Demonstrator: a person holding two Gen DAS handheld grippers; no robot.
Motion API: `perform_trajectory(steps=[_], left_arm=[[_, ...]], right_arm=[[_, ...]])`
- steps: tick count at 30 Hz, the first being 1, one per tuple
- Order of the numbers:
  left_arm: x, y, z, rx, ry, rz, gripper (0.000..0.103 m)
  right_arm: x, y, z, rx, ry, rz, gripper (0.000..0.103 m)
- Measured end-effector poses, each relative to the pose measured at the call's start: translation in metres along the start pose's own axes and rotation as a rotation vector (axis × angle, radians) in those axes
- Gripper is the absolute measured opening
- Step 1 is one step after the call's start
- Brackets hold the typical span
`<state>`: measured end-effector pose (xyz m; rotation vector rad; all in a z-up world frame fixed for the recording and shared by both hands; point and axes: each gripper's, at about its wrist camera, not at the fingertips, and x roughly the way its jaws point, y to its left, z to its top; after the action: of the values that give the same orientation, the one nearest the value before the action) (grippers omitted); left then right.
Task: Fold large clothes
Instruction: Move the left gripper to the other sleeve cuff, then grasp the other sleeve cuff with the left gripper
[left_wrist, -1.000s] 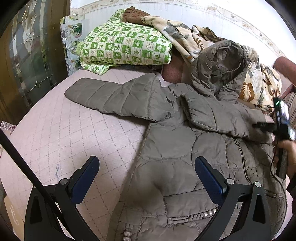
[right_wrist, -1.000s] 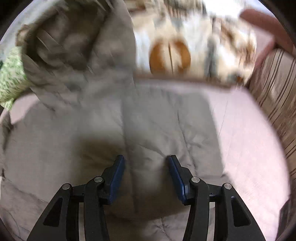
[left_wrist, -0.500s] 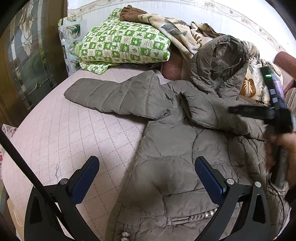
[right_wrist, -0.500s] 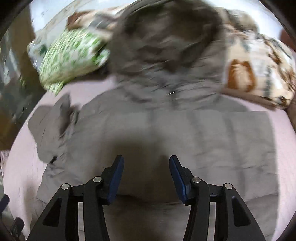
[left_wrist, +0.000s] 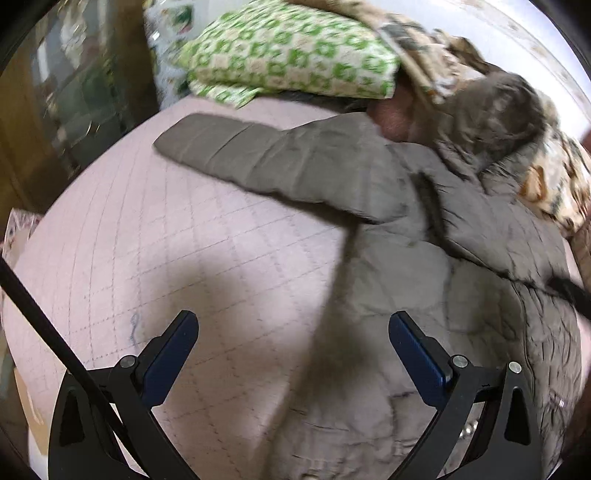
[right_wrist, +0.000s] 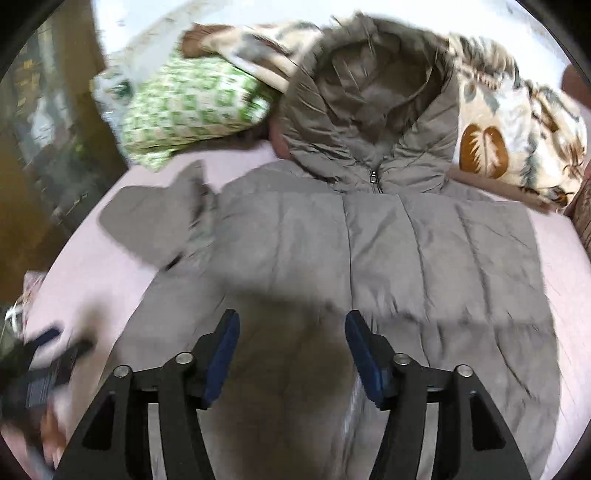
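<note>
Bare pink quilted bed surface (left_wrist: 155, 236) left of the grey puffer coat (right_wrist: 406, 251) offers passage; green checked pillow (left_wrist: 291, 59) and leaf-print blanket (right_wrist: 517, 136) block the far edge.

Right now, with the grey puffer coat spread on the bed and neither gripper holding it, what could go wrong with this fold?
1. The coat has one sleeve stretched out over the bed, the other already folded across the chest; folding the body now may trap it crooked.
2. The hood rests on the leaf blanket and green pillow, and could drag them.
3. The padding is thick and slippery-looking; open fingers may pinch only one layer.
</note>
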<state>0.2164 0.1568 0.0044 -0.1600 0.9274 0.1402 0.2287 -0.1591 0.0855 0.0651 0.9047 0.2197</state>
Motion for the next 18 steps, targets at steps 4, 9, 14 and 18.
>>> perform_trajectory(steps=[4, 9, 14, 18], left_arm=[[0.023, 0.039, 0.017, -0.134, 0.070, -0.009, 0.103], [0.050, 0.101, 0.035, -0.377, 0.121, -0.031, 0.098], [0.073, 0.138, 0.057, -0.480, 0.132, -0.042, 0.094], [0.097, 0.150, 0.086, -0.455, 0.174, -0.010, 0.094]], right_arm=[[-0.031, 0.000, -0.040, -0.024, -0.076, 0.066, 0.065], [-0.022, -0.010, -0.047, -0.040, -0.053, 0.100, 0.065], [-0.027, -0.027, -0.048, 0.022, -0.048, 0.169, 0.065], [-0.044, -0.036, -0.048, 0.026, -0.090, 0.153, 0.065]])
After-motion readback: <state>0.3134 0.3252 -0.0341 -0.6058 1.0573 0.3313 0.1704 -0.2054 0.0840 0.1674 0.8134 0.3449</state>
